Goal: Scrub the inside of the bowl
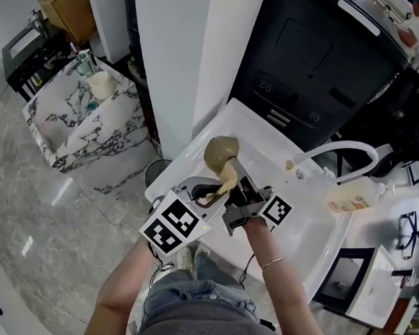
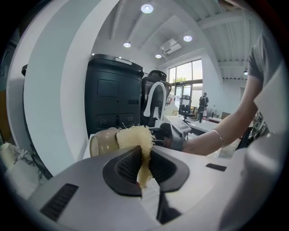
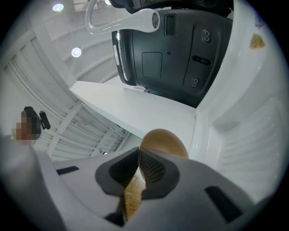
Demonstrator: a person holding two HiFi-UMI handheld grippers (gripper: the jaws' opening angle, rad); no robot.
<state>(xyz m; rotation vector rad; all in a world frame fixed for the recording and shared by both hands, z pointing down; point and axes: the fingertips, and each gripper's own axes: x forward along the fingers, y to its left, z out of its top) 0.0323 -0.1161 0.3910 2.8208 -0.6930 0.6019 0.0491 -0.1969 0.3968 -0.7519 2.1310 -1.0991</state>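
Note:
A tan bowl point(image 1: 221, 151) is held up over the white sink point(image 1: 304, 224), tilted on its side. My right gripper point(image 1: 234, 169) is shut on its rim; in the right gripper view the bowl point(image 3: 165, 140) rises just past the closed jaws of this gripper point(image 3: 137, 161). My left gripper point(image 1: 217, 192) is shut on a pale yellow fibrous scrubber point(image 1: 227, 178), which touches the bowl's near side. In the left gripper view the scrubber point(image 2: 134, 137) sticks up from the left gripper point(image 2: 143, 157), with the bowl point(image 2: 102, 142) right behind it and the right gripper point(image 2: 174, 137) beside.
A white arched faucet point(image 1: 340, 152) and a soap bottle point(image 1: 348, 198) stand at the sink's right. A small yellowish piece point(image 1: 290, 164) lies on the sink's back rim. Behind it stand a large black appliance point(image 1: 306, 56) and a white pillar point(image 1: 180, 57). A marble-patterned basin point(image 1: 86, 115) stands lower left.

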